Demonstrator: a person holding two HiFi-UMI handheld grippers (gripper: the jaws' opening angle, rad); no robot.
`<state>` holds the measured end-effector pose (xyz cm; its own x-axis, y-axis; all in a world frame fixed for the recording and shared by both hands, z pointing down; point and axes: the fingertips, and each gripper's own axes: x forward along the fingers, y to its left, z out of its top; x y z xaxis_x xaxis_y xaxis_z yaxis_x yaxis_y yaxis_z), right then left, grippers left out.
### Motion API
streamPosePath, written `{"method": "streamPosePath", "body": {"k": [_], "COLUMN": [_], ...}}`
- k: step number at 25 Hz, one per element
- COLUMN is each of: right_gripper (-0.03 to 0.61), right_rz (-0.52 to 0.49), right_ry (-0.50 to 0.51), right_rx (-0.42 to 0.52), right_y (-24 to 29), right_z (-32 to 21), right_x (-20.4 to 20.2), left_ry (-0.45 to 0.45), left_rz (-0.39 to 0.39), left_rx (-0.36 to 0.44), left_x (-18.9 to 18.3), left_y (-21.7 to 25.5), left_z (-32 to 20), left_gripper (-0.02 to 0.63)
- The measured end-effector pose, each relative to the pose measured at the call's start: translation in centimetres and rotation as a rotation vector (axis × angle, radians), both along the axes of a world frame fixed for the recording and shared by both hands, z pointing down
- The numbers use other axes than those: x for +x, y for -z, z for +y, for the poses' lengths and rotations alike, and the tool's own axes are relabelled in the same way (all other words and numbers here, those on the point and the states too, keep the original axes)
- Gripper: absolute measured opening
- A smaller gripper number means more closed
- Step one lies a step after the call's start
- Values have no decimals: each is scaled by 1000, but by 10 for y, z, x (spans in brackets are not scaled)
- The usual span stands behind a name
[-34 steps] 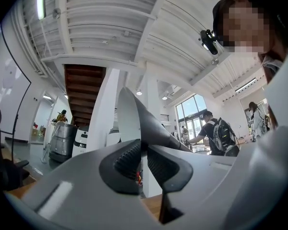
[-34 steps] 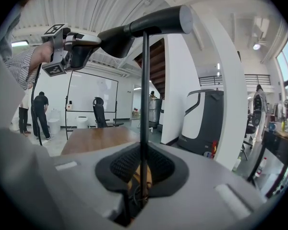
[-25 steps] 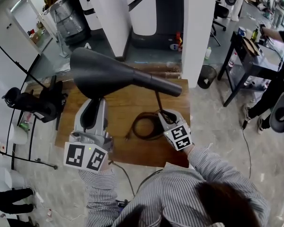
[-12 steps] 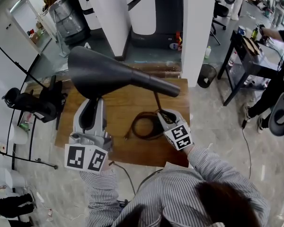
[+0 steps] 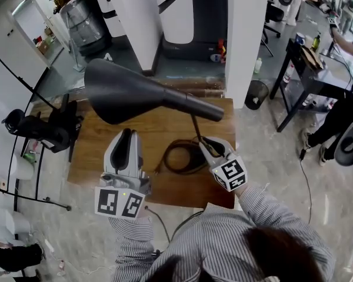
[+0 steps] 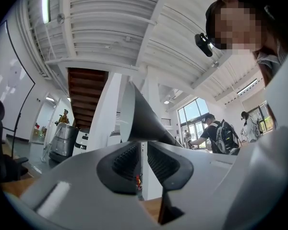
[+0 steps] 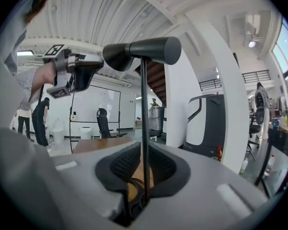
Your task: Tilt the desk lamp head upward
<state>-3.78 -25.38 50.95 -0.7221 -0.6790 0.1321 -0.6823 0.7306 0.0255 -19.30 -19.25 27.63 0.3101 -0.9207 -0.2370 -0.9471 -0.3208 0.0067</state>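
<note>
The black desk lamp head [image 5: 126,90] hangs over the wooden table [image 5: 147,131], its wide cone pointing left and its neck running right to the thin stem [image 5: 195,125]. My right gripper [image 5: 207,143] is shut on that stem; in the right gripper view the stem [image 7: 144,128] passes straight between the pads. Just below the cone's rim is my left gripper [image 5: 126,135], apart from it. In the left gripper view the lamp head [image 6: 144,121] rises beyond the left gripper [image 6: 142,159], whose jaws stand a narrow slit apart with nothing between them.
A coiled black cord [image 5: 179,156] lies on the table by the lamp's foot. A black office chair [image 5: 44,128] stands at the table's left end. Behind are white pillars [image 5: 247,40], a dark bin [image 5: 257,93] and a black side table [image 5: 309,69] with a person beside it.
My left gripper has drawn back toward me and a little right, off the lamp head's rim. The lamp head rose slightly, then held. The right gripper stays on the stem.
</note>
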Motion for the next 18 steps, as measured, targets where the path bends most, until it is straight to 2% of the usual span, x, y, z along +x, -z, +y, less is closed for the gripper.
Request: {"method": "streamPosePath", "body": {"k": [6, 9, 14, 18], "right_gripper": [43, 41, 40, 40], "right_rz": [-33, -57, -81, -89], "right_ry": [42, 44, 51, 58], "right_rx": [-50, -61, -66, -67], "right_y": [13, 23, 43, 47], "right_z": [29, 41, 60, 69], "right_x": [11, 16, 18, 19], "left_ry": [-150, -213, -268, -256], "left_rz": [93, 96, 107, 119], "left_rx": [-152, -216, -320, -367], "left_x": [52, 76, 107, 117], "left_y": [-70, -108, -153, -174], "left_z": [-1, 1, 5, 10], "left_gripper": [43, 35, 9, 3]}}
